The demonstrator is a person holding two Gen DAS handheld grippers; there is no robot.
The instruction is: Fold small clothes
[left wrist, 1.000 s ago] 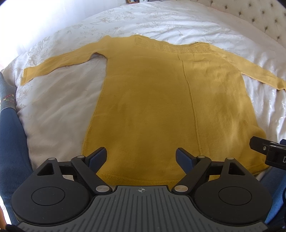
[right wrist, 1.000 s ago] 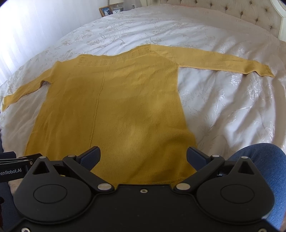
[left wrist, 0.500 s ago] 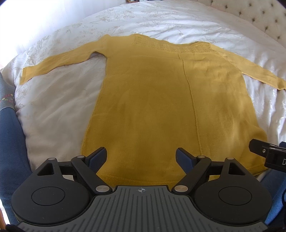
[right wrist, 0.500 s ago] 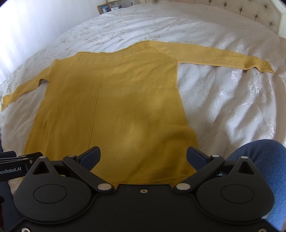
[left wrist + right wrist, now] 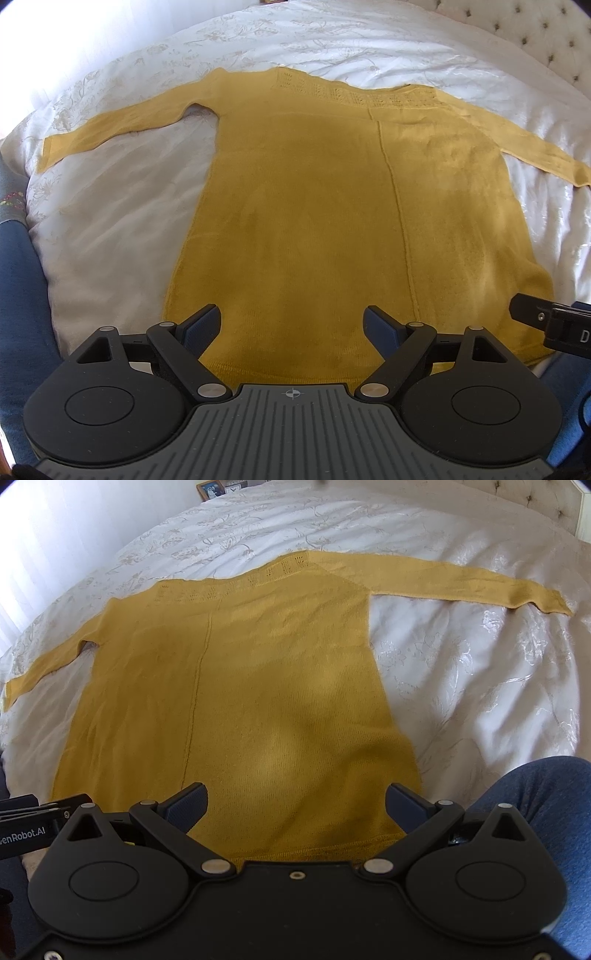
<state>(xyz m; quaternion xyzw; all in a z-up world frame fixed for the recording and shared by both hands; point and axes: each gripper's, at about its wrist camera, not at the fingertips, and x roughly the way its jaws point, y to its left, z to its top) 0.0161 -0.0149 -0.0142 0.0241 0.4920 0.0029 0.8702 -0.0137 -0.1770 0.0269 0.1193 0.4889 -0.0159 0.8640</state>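
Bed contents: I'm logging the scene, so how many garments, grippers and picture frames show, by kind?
Yellow sweater: 1
Grippers: 2, left gripper and right gripper, both open
Picture frame: 1
Total: 4

One yellow knitted sweater (image 5: 314,221) with two sleeves lies on one white bedspread (image 5: 480,672). Two grippers show, the left gripper (image 5: 292,320) and the right gripper (image 5: 295,800). One framed photo (image 5: 209,488) stands far left.
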